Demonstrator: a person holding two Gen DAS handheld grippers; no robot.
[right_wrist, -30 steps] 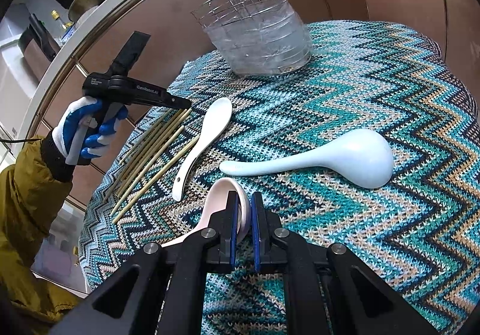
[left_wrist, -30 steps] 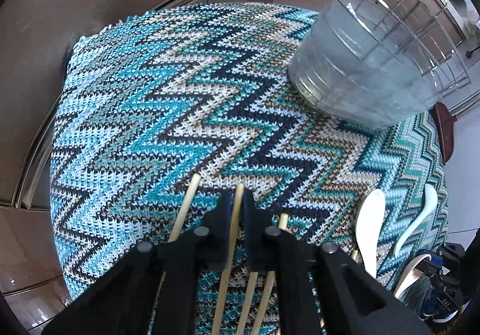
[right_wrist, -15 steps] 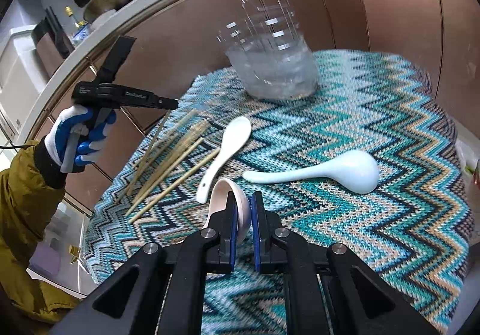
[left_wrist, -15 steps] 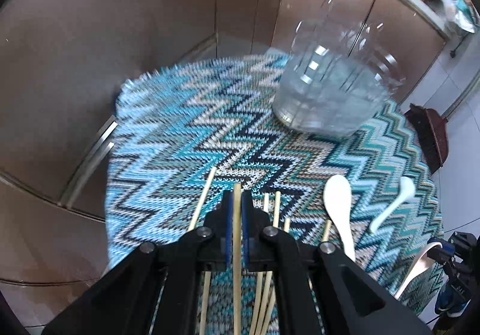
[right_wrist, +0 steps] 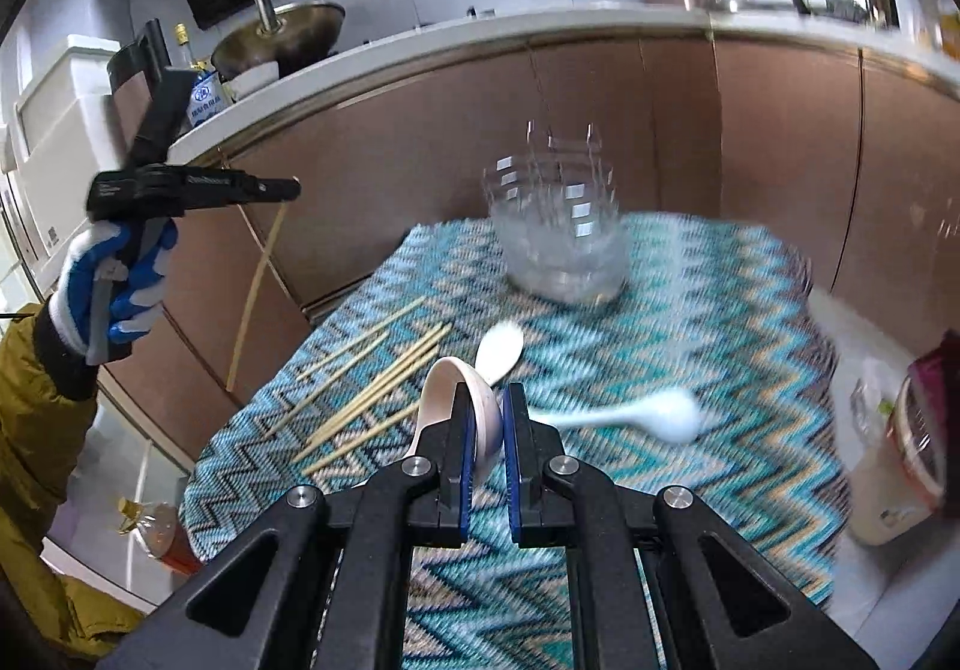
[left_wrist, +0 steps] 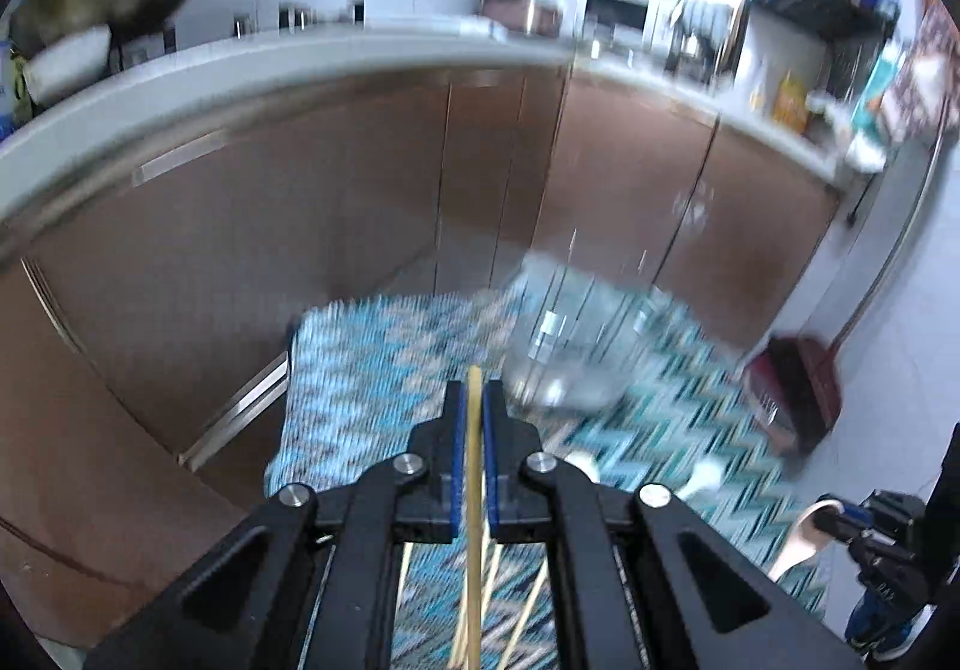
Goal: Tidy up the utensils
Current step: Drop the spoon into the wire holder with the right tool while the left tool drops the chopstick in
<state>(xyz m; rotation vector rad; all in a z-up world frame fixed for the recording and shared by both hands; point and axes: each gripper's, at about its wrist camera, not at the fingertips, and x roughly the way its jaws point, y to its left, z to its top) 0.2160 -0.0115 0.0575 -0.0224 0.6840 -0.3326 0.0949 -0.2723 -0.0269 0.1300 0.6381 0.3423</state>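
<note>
Zigzag-knit cloth (right_wrist: 660, 370) carries loose wooden sticks (right_wrist: 372, 394). Left gripper (left_wrist: 474, 418) clamps 1 thin chopstick (left_wrist: 474, 490); right gripper (right_wrist: 486, 430) pinches a glossy cream spoon (right_wrist: 456, 394) above the table, near the clear ribbed holder (right_wrist: 558, 238).

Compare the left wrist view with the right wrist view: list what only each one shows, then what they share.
Only the left wrist view: the left gripper seen from behind, shut on a single pale wooden chopstick, and a dark red dustpan on the floor.

Only the right wrist view: the blue-and-white gloved hand, the pale blue ladle-shaped spoon, and the right gripper shut on the bowl of a cream ceramic spoon.

Both: the teal zigzag knitted cloth, the clear plastic utensil holder with wire rack, loose chopsticks and the brown cabinets.
</note>
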